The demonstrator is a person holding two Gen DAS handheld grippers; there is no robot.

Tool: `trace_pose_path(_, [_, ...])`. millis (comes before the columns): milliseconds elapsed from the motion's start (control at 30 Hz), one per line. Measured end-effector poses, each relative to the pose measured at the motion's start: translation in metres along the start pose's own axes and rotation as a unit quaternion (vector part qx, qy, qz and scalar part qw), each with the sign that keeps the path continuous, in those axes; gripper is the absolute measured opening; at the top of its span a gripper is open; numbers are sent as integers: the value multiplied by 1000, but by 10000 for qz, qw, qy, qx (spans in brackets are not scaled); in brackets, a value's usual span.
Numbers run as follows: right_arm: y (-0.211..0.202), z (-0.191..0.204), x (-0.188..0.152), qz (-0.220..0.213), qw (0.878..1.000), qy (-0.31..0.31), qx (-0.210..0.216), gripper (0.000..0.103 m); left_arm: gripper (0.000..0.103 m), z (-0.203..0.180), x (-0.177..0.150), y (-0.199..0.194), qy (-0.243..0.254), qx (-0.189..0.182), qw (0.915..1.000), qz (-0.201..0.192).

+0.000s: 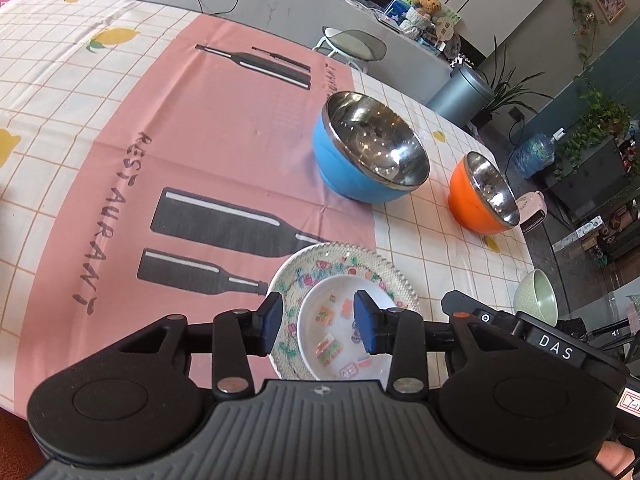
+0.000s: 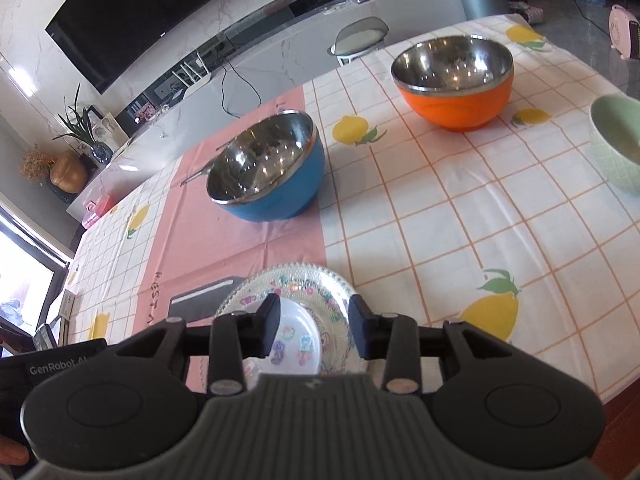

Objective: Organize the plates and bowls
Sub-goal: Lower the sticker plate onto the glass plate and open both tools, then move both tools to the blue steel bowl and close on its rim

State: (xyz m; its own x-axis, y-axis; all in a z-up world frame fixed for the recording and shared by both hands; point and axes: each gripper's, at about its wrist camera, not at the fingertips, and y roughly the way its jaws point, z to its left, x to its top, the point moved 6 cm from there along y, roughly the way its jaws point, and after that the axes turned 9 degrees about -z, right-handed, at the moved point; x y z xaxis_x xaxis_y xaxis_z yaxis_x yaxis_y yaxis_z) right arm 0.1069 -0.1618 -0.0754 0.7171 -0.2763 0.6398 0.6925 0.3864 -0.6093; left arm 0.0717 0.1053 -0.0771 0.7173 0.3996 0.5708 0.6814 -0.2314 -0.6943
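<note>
Right wrist: television (image 2: pixel 132 12), exclusively.

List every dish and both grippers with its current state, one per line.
Blue bowl: upright, empty.
Orange bowl: upright, empty.
Green bowl: upright, near the table edge.
Small white plate: stacked on patterned plate.
Left gripper: open, holding nothing.
Right gripper: open, holding nothing.

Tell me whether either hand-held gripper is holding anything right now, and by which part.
Nothing is held. The left hand-held gripper and right hand-held gripper are both open above the small white plate.
</note>
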Motion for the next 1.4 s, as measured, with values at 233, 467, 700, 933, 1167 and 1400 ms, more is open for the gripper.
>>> trace_pose_path(233, [1, 5, 32, -362, 9993, -80, 30, 43, 46, -10, 31, 3, -5, -60, 9994, -331])
trace_pose_path(467, [13, 8, 54, -484, 9987, -130, -84, 43, 49, -13, 54, 16, -150, -59, 9987, -477])
trace_pose_path(700, [33, 6, 63, -404, 9990, -27, -212, 43, 49, -5, 66, 38, -516, -14, 9972, -532])
trace_pose_path(933, [64, 3, 71, -283, 9989, 115, -350, 44, 51, 2, 78, 62, -806, 70, 9945, -665])
trace_pose_path(1167, [94, 5, 78, -237, 9988, 149, -393, 44, 51, 0, 93, 92, -591, 252, 9960, -626])
trace_pose_path(1400, [121, 7, 85, -190, 9981, -3, -590, 44, 51, -8, 100, 116, -269, 403, 9977, -481])
